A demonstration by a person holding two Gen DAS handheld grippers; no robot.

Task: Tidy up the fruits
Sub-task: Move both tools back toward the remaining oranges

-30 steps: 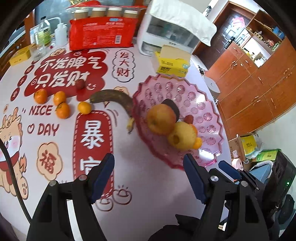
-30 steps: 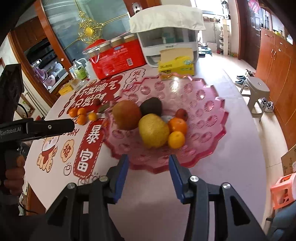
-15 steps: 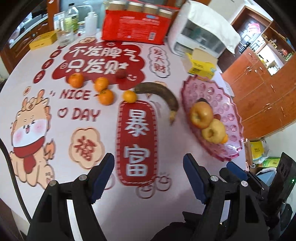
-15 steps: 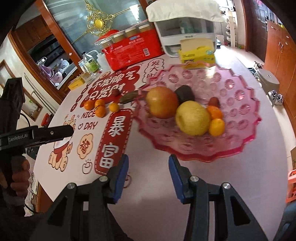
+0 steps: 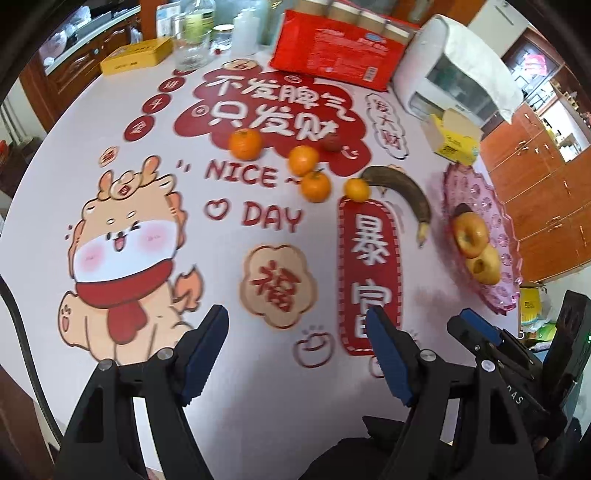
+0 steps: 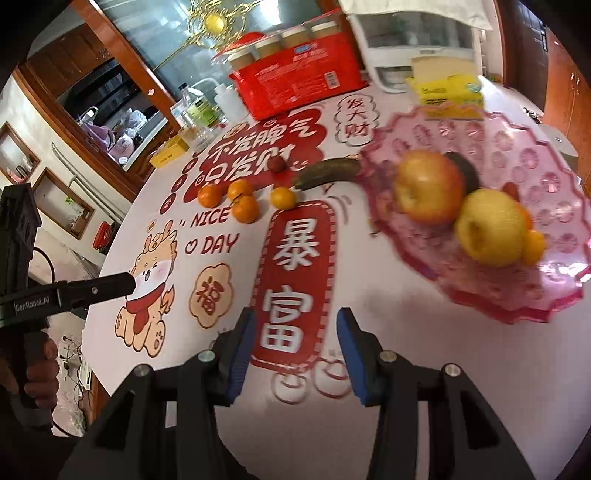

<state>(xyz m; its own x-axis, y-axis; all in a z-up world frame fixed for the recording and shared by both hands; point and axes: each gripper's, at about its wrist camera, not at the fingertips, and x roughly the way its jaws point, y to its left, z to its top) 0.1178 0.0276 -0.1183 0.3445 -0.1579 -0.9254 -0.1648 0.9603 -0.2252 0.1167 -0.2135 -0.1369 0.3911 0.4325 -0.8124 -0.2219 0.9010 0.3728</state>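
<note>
A pink fruit tray (image 6: 554, 177) (image 5: 480, 188) holds an apple (image 6: 428, 192), a yellow pear (image 6: 489, 230), a dark avocado and small oranges. On the table lie several mandarins (image 5: 245, 143) (image 6: 245, 208), a small dark red fruit (image 5: 331, 141) and a blackened banana (image 5: 402, 190) (image 6: 328, 172) beside the tray. My left gripper (image 5: 295, 325) is open and empty above the near table edge. My right gripper (image 6: 295, 325) is open and empty, low over the red banner print; it also shows in the left wrist view (image 5: 476, 325).
A red carton pack (image 5: 340, 51), a white appliance (image 5: 450, 70), a yellow tissue box (image 5: 452, 136), bottles (image 5: 194, 33) and a yellow tin (image 5: 136, 55) line the far side. The printed tablecloth (image 5: 147, 229) covers the table.
Both grippers swung left and back from the tray. The tray has slid to the right of both views and the mandarins and banana sit nearer the middle. Both stay open.
</note>
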